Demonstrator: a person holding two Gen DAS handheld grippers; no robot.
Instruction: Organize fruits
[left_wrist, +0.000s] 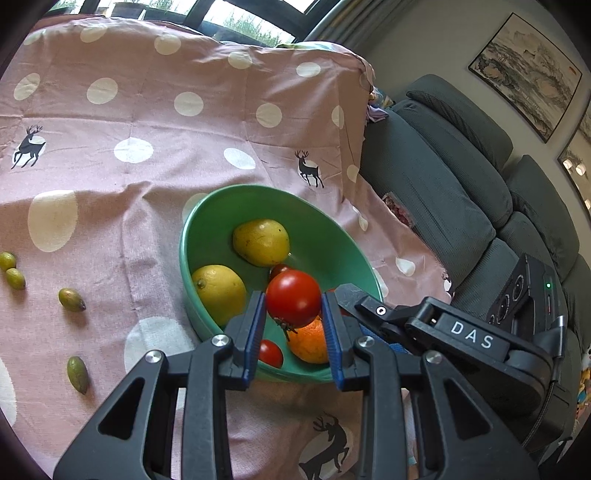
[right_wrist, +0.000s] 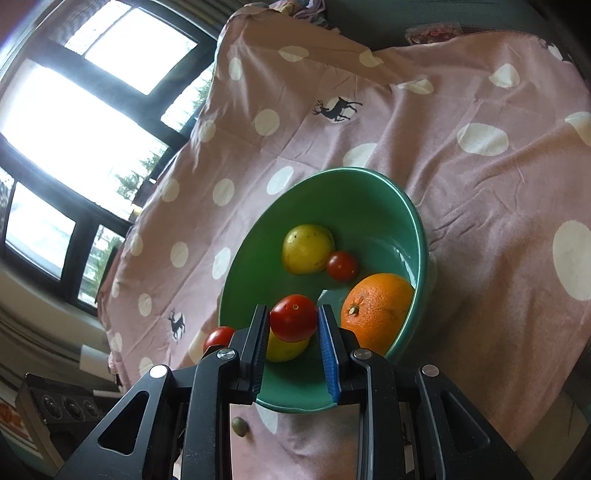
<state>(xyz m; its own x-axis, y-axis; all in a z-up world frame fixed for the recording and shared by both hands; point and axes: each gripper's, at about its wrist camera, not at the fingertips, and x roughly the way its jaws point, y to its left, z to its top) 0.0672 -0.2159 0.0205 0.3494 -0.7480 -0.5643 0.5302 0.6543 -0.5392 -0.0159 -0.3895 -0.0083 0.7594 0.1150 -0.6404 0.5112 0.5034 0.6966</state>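
Left wrist: left gripper (left_wrist: 293, 314) grasps a tomato (left_wrist: 293, 297) above the green bowl (left_wrist: 207, 321). Risk: release onto the orange (left_wrist: 308, 341) and it bounces over the near rim. Green fruits (left_wrist: 72, 300) lie well left.

Right wrist: right gripper (right_wrist: 293, 325) clamps a second tomato (right_wrist: 293, 317) over the bowl; the left's tomato seems to peek at its left. Collision likely; open room far side.

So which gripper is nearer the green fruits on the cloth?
Left. The left gripper, holding a tomato over the bowl, is right of the green fruits; the right gripper is farther right.
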